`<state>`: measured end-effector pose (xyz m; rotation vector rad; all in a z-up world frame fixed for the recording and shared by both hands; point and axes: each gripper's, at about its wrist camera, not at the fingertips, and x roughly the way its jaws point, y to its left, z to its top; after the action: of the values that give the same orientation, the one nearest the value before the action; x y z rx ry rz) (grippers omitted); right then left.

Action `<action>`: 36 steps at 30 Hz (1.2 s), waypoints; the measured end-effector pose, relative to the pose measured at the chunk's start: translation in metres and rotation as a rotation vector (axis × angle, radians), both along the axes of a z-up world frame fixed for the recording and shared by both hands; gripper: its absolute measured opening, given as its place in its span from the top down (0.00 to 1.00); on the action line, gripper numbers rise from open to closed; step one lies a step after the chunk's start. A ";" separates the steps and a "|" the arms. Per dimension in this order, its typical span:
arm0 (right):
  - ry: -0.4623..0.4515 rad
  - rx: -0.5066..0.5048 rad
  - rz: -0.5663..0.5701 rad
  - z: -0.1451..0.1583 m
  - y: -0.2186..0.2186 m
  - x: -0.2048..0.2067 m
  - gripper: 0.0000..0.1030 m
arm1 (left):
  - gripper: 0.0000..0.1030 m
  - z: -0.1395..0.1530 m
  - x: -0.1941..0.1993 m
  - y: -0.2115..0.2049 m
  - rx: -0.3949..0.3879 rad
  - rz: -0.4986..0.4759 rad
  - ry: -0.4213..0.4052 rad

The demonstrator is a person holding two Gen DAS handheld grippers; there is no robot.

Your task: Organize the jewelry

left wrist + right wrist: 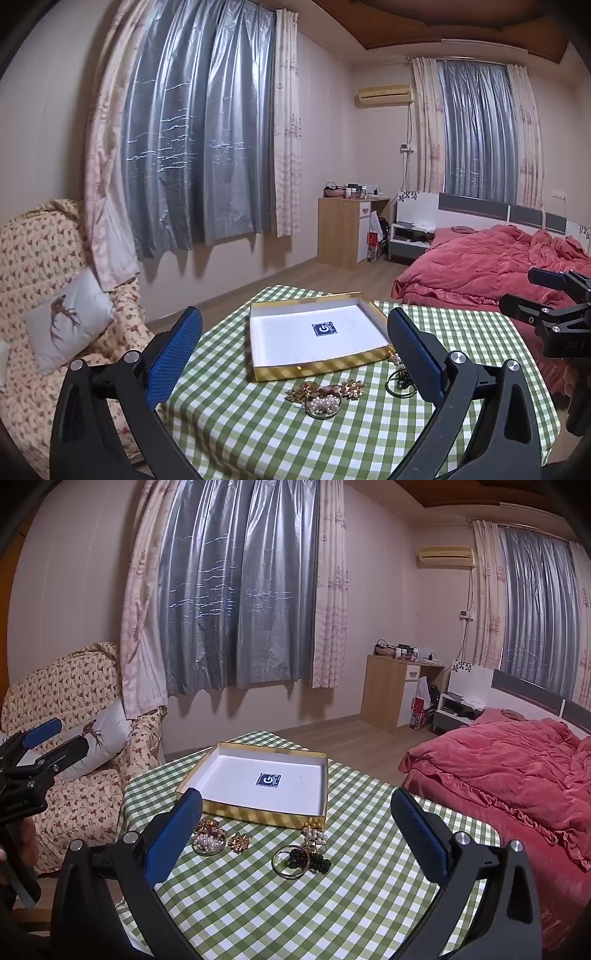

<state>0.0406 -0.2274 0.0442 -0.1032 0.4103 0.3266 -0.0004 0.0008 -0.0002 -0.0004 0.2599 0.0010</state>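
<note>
A shallow gold-rimmed box (321, 365) (258, 814) with a white floor and a blue sticker lies on the green checked table. In front of it lie a pearl cluster in a ring (325, 404) (208, 843), gold flower brooches (306, 391) (239, 840), a black bead piece with a gold bangle (303, 860) (400, 384) and a small pearl piece (314, 835). My left gripper (295, 354) is open and empty above the near table edge. My right gripper (295, 834) is open and empty, hovering to the right.
The table (332, 904) has a green checked cloth. A floral armchair with a cushion (66, 325) stands at the left. A bed with a red quilt (517, 768) stands at the right. Wooden floor lies beyond the table.
</note>
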 end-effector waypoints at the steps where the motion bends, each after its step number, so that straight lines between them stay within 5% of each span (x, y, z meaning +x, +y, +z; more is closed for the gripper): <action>1: 0.000 0.000 -0.001 0.000 0.000 0.000 1.00 | 0.06 0.000 0.000 0.001 -0.002 -0.001 0.002; 36: 0.014 -0.009 -0.004 -0.007 0.002 0.004 1.00 | 0.06 -0.005 0.003 0.008 -0.009 0.012 0.056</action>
<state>0.0442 -0.2256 0.0374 -0.1089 0.4253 0.3218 0.0021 0.0085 -0.0057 -0.0106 0.3163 0.0114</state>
